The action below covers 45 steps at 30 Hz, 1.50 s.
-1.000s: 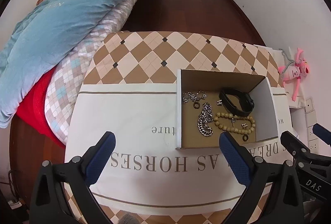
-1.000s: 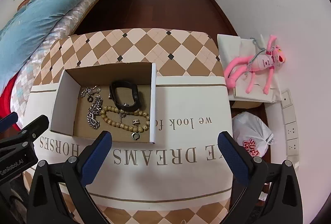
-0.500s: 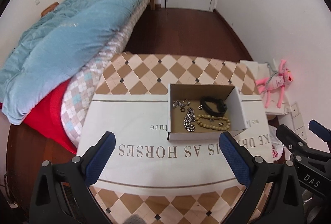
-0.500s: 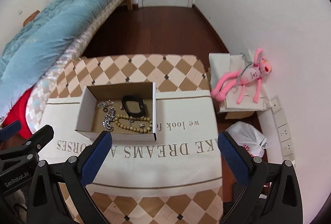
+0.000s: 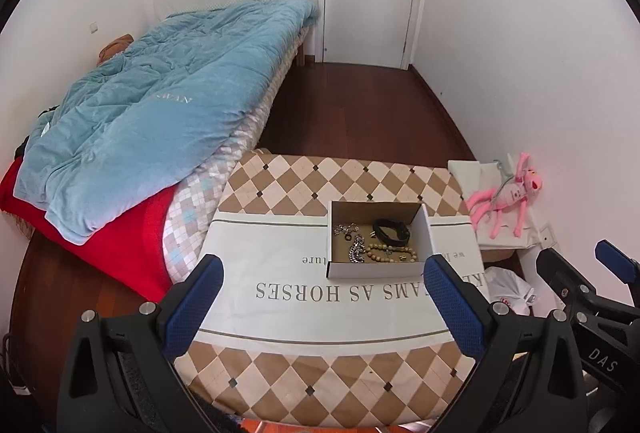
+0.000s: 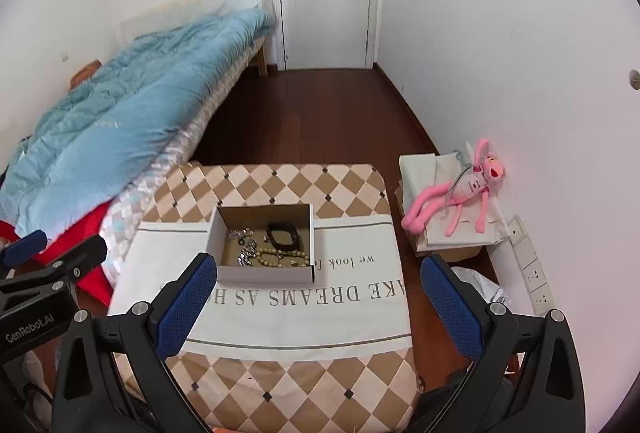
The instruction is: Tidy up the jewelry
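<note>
The left gripper (image 5: 322, 303), black with blue padded fingers (image 5: 452, 309), fills the bottom of the left wrist view with its jaws spread wide and nothing between them. The right gripper (image 6: 316, 303), built the same, sits at the bottom of the right wrist view, jaws likewise wide apart and holding nothing. Both hang above the near edge of a table covered by a brown-and-cream diamond-patterned cloth (image 5: 320, 173) with a white lettered banner (image 5: 280, 273).

Just right of centre in the left wrist view, a shallow open white cardboard box (image 5: 376, 269) rests on the banner. Inside it lie a black band (image 5: 392, 229), a loop of tan wooden beads (image 5: 390, 255), a heavy silver chain (image 5: 356, 253) and a small tangle of silver pieces (image 5: 345, 229).

A bed with a light blue quilt (image 5: 160, 121) occupies the left half of both views. A pink plush toy (image 6: 460, 193) sprawls at the right by the white wall.
</note>
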### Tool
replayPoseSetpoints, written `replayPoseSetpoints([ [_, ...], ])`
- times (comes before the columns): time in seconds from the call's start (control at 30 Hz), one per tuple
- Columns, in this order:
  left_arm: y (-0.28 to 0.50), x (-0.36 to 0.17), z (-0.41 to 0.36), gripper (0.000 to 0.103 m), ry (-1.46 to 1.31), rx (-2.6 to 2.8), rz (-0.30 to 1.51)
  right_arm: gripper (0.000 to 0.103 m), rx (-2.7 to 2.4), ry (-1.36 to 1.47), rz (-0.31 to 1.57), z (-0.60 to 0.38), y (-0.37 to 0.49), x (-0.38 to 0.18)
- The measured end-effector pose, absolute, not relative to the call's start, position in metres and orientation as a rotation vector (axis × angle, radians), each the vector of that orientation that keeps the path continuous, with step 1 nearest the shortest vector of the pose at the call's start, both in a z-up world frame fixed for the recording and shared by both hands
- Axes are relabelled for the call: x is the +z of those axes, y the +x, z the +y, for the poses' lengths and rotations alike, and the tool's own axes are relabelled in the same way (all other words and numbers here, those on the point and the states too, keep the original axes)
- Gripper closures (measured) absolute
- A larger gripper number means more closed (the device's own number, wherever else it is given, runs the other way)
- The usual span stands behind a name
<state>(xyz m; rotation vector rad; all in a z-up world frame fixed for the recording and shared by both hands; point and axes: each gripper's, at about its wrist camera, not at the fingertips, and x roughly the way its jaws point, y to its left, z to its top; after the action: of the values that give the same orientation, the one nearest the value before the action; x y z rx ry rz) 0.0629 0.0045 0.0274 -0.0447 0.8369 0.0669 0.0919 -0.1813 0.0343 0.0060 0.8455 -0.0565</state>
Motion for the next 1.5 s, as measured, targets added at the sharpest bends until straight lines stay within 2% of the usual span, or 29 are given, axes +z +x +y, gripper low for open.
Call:
replayPoseSetpoints([
  [0.33,0.033,0.05,0.001,0.0,-0.039,0.05,0.84,0.0,-0.041,0.0,0.8,-0.174,0.052,0.073],
  [0.67,0.05,0.048,-0.005,0.0,-0.022,0.065,0.872,0.0,-0.047,0.009,0.816,-0.178,0.058,0.078],
  [1.1,0.116,0.021,-0.004,0.0,-0.016,0.089,0.955,0.0,-0.078,0.0,0.918,-0.19,0.14,0.04],
  [1.5,0.148,-0.008,-0.001,0.0,-0.017,0.094,1.042,0.0,-0.068,-0.033,1.004,-0.183,0.181,0.008],
])
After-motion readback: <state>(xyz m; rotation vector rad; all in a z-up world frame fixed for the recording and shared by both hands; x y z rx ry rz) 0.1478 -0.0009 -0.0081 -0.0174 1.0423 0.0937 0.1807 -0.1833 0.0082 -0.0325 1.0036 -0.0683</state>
